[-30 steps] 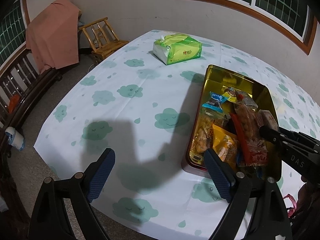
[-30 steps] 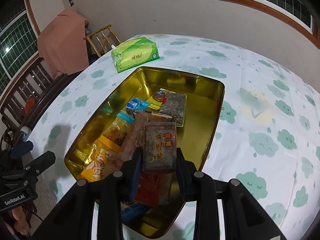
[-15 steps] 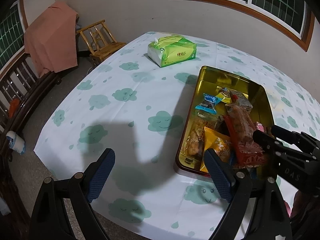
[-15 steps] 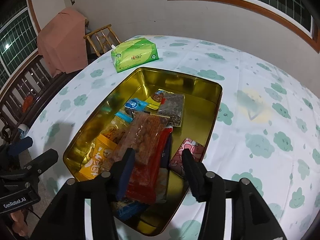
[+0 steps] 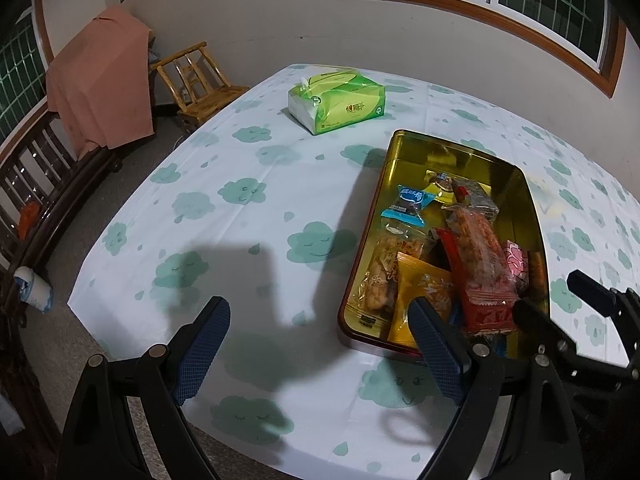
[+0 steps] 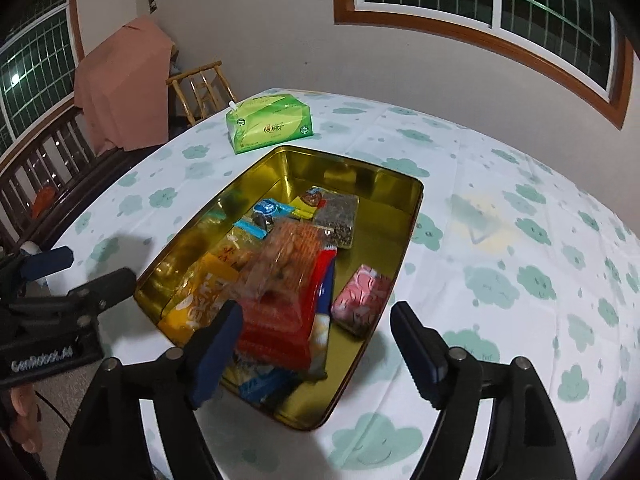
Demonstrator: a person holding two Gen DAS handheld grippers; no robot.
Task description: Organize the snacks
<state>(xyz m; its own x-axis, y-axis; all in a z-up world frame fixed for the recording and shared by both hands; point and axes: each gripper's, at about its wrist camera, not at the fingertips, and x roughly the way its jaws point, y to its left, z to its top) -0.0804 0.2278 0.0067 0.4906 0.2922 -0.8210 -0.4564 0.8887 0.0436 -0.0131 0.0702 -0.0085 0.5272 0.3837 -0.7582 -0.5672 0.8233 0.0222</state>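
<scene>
A gold tin (image 6: 412, 208) on the cloud-print tablecloth holds several snack packets: a pink one (image 6: 362, 294) by its right wall, a red one (image 6: 280, 328), an orange one (image 6: 204, 300) and a blue one (image 6: 266, 210). My right gripper (image 6: 316, 312) hovers over the tin's near end. Its jaws are opening and nothing is between the pads; the pink packet lies loose below them. My left gripper (image 5: 318, 308) stands open and empty over the cloth, just left of the tin (image 5: 532, 208). In the left wrist view the right gripper (image 5: 550, 294) shows at the right edge.
A green tissue pack (image 5: 338, 100) lies beyond the tin. Past the table's far left corner stand a wooden chair (image 5: 196, 76) and something draped in pink cloth (image 5: 100, 80). A dark wooden bench (image 5: 40, 184) runs along the left wall. The table's near edge lies just under both grippers.
The right gripper's jaws have spread wide and let go of the packet they held. That packet now lies in the tin by its right wall. The left gripper has stayed open.
</scene>
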